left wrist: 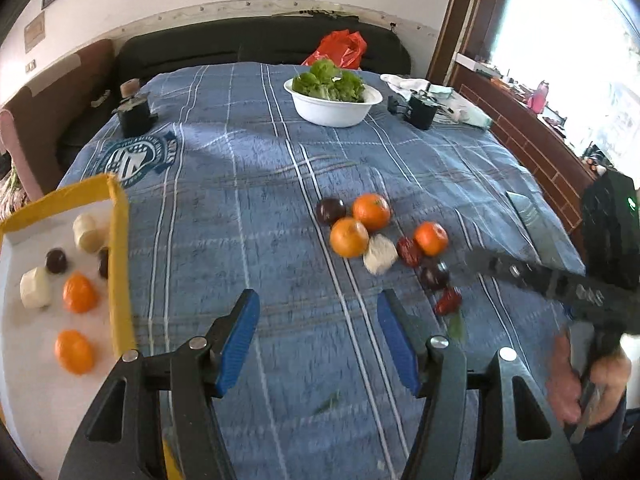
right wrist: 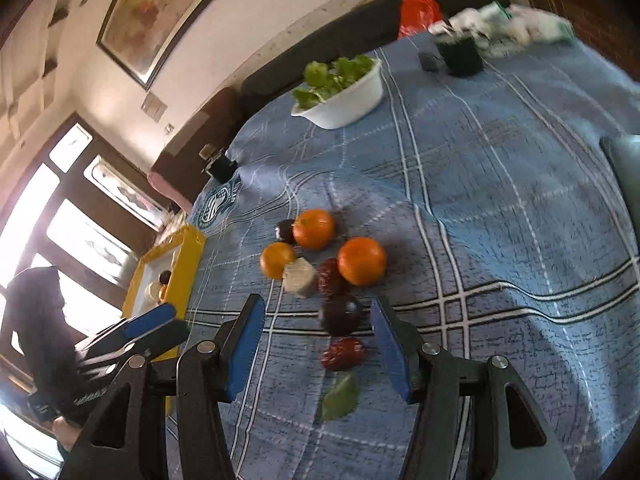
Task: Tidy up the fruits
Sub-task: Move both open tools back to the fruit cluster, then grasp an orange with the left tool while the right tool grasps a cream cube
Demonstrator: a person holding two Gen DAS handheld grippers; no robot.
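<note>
Both grippers, left (left wrist: pixel 318 334) and right (right wrist: pixel 318 338), half open, gripping nothing. Ribbed blue pads (right wrist: pixel 390 346) above fuzzy plaid blanket (left wrist: pixel 248 208). Round glossy oranges (right wrist: pixel 362 261), wrinkled red dates (right wrist: pixel 343 354) scattered loose.

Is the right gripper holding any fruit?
No, the right gripper is open above the cloth, its pads clear of the dark plum.

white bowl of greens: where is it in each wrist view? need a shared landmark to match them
Left wrist: white bowl of greens sits top centre, at the far end of the blue plaid cloth.
Right wrist: the bowl sits upper centre, tilted with the rolled view.
Shared landmark: the red plastic bag behind the bowl, on the dark couch.
</note>
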